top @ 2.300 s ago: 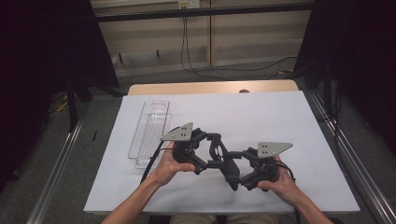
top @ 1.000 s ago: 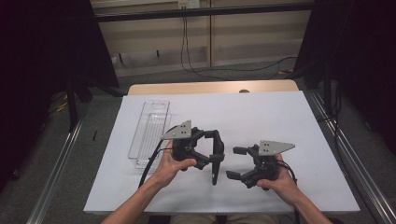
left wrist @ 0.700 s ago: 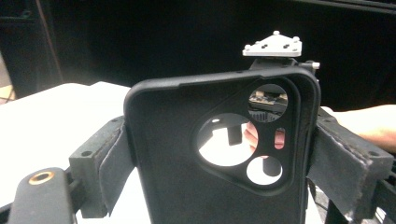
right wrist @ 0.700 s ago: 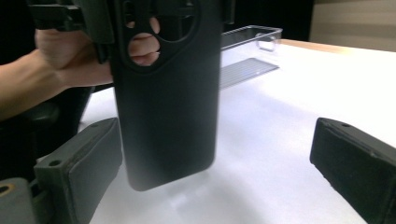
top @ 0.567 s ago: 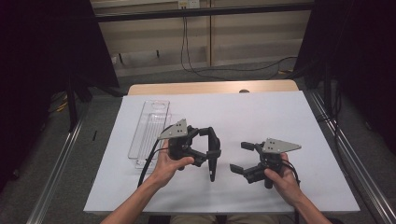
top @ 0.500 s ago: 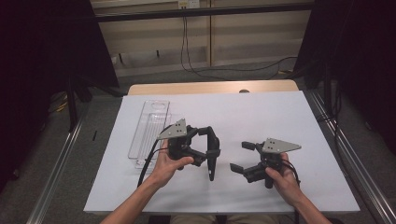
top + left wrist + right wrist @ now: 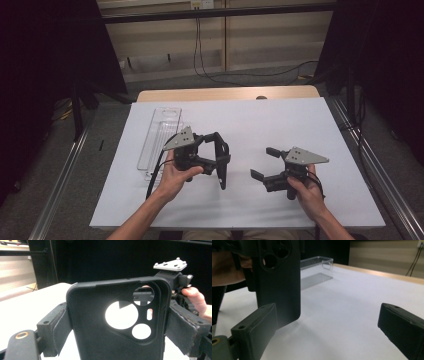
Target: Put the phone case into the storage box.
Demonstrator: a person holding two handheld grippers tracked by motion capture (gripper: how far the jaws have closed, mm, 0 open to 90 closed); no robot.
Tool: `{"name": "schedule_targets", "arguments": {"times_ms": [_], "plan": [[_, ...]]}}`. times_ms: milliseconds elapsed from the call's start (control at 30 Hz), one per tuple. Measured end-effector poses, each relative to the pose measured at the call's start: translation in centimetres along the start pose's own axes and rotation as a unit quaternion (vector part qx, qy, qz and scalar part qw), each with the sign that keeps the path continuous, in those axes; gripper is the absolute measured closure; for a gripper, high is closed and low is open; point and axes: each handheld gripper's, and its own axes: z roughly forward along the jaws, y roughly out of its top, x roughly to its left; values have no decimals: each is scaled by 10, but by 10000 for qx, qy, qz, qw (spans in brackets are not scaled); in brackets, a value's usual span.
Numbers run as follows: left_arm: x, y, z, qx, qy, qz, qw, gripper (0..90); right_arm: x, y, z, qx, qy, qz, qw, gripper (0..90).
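Your left gripper [image 7: 220, 162] is clamping the black phone case [image 7: 115, 322] by its side edges, holding it upright over the white table [image 7: 280, 125]. Across from it, your right gripper [image 7: 262, 165] is waiting with jaws spread and empty. Keep the squeeze even so the soft case isn't bowing.

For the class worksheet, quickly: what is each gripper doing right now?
Left gripper: shut on the black phone case, held by its two sides.
Right gripper: open, holding nothing.
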Motion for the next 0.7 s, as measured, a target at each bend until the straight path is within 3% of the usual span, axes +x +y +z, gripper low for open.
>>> {"name": "schedule_targets", "arguments": {"times_ms": [33,67,333,700], "plan": [[-2,0,0,-91,241,-51,9997,139,-1,1,-1,-46,-67,-14,10000,16],[0,0,-2,-26,102,-5,9999,139,-2,1,-2,-20,-181,0,9998,18],[1,2,-9,-38,441,-17,9990,138,-7,-1,-13,-18,-606,69,9981,16],[0,4,-13,-82,695,-67,9975,137,-12,-9,-33,-141,-1479,80,9889,0]]}}
